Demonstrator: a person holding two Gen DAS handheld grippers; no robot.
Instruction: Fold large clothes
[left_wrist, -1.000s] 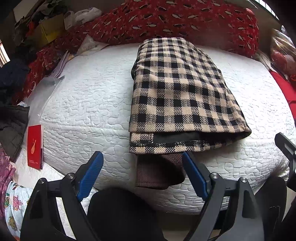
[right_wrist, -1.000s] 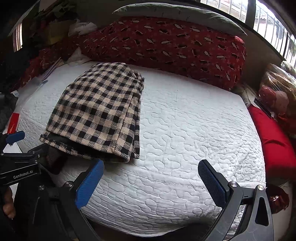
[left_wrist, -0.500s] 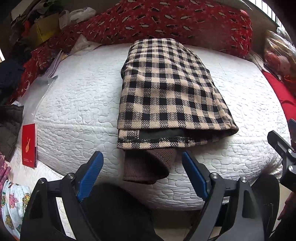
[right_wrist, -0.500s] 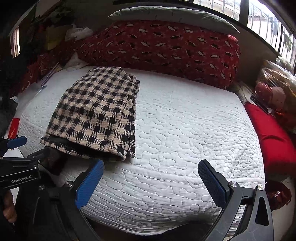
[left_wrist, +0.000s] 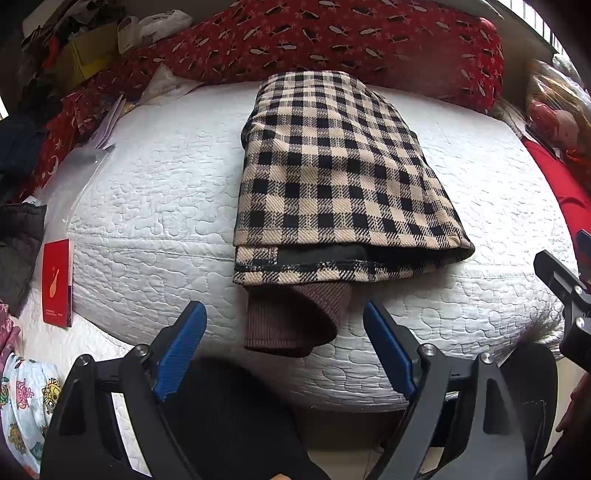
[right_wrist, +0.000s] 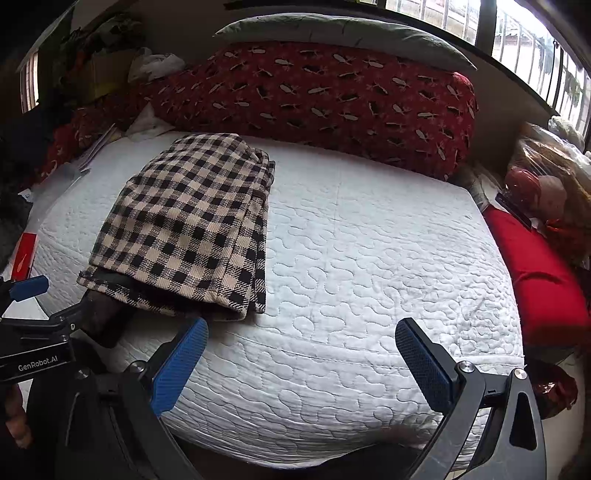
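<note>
Through the left wrist view, the left gripper (left_wrist: 284, 332) hung released, fingers apart, nearer the folded checked coat (left_wrist: 340, 177) on the white mattress (left_wrist: 147, 192) than before. From the right wrist view, the right gripper (right_wrist: 301, 350) stayed released, empty, coat (right_wrist: 192, 221) unmoved.

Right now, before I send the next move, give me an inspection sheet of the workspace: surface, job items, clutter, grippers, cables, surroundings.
Surface: white quilted mattress, right half bare.
Job's things: checked garment folded into a stack on the left part; brown ribbed cuff hangs out over the near edge.
Clutter: red booklet at the left edge; clear plastic bag beyond it.
Grippers: left gripper open, in front of the cuff, holding nothing; right gripper open over bare mattress.
Cables: nothing seen.
Surroundings: red patterned bolster along the far side, red cushion at right, window bars behind.
</note>
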